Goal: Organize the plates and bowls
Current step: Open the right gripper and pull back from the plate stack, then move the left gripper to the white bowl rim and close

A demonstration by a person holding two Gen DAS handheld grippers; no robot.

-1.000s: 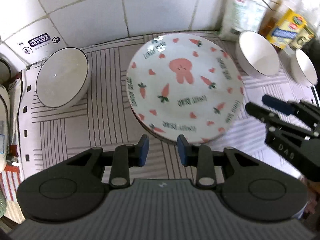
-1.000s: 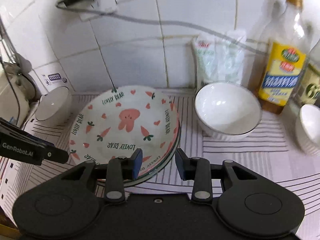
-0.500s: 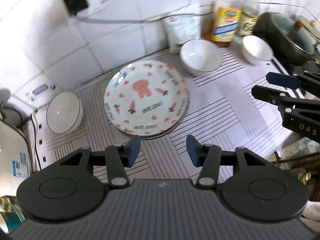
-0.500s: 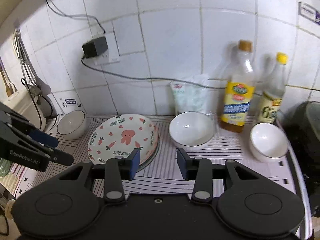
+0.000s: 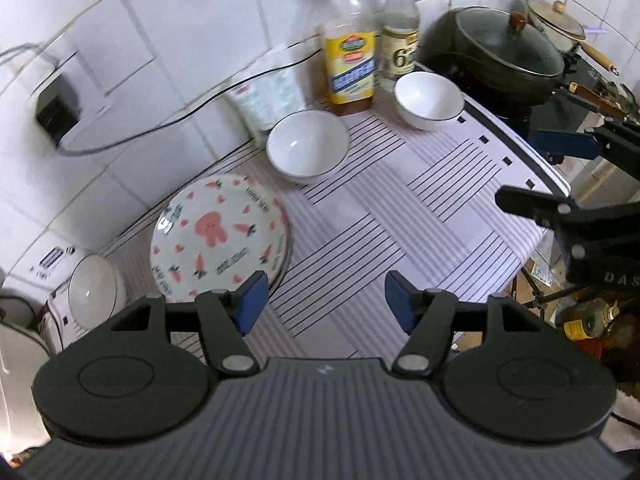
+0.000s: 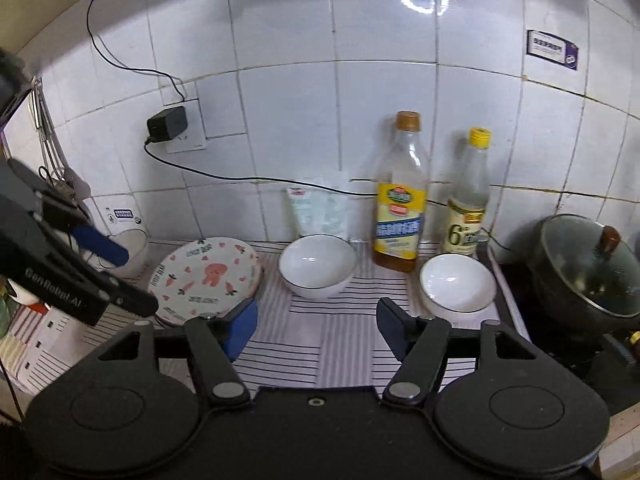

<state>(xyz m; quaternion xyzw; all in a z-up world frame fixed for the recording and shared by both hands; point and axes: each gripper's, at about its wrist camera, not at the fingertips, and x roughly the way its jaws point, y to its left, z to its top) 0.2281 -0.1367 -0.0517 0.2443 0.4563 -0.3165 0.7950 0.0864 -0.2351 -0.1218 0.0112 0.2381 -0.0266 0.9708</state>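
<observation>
My right tool [image 6: 316, 326] hangs with jaws wide above the striped surface [image 6: 344, 340]; ahead I see the carrot plate [image 6: 206, 276] and two white bowls [image 6: 317, 266].

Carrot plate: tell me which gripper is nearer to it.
Left. The left gripper hangs open just in front of the carrot plate, one finger overlapping its near rim. The right gripper is open too, farther right, facing the two white bowls.

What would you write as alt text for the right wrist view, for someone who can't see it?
The open right gripper hovers empty over a striped mat holding a carrot-print plate and two white bowls. Two bottles stand against the tiled wall, with a lidded pot at right. The left gripper, also open, enters from the left.
</observation>
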